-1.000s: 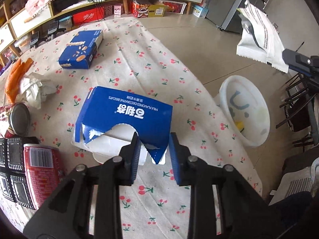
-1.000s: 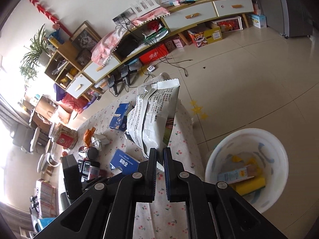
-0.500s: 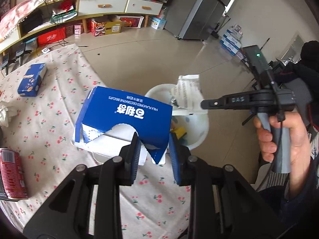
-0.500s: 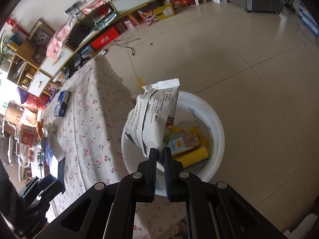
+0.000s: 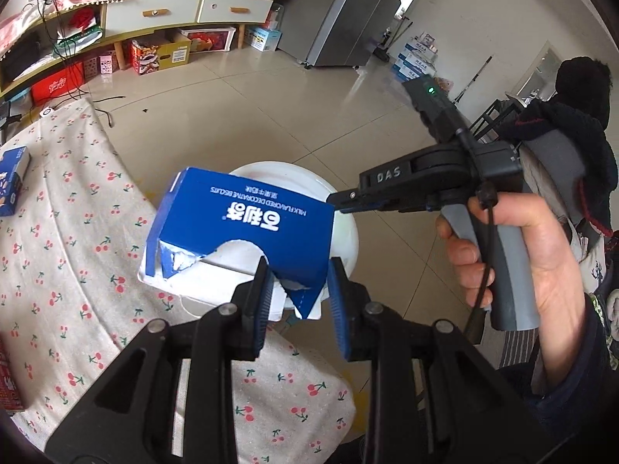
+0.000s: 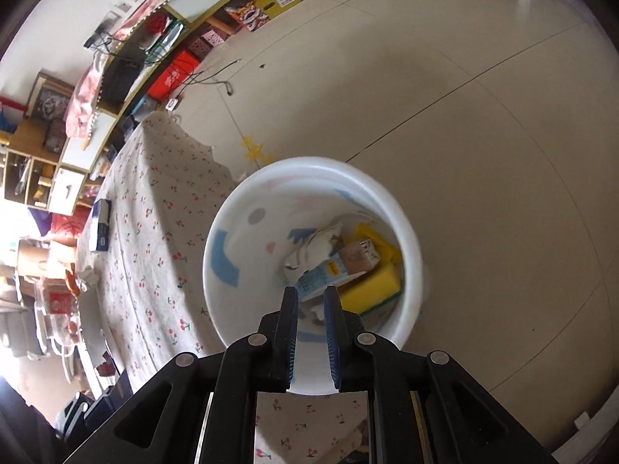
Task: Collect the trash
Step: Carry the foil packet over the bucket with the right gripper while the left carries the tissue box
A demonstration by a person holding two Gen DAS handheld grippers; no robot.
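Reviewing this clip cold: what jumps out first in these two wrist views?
The torn blue biscuit box fills the left wrist view, clamped in the left gripper in front of the white bin. In the right wrist view the right gripper hangs open over that bin, which holds a yellow sponge, a small carton and a crumpled silver wrapper.

Blue box (image 5: 247,224), white bin (image 6: 309,178) (perhaps pastel-patterned), cherry-print cloth (image 5: 69,232).

my grippers: black frames, silver screws, blue ribbed pads (image 5: 262,305) | right gripper (image 5: 340,205): "DAS" label, grey handle, black cable | right hand (image 5: 514,255): bare skin, dark sleeve
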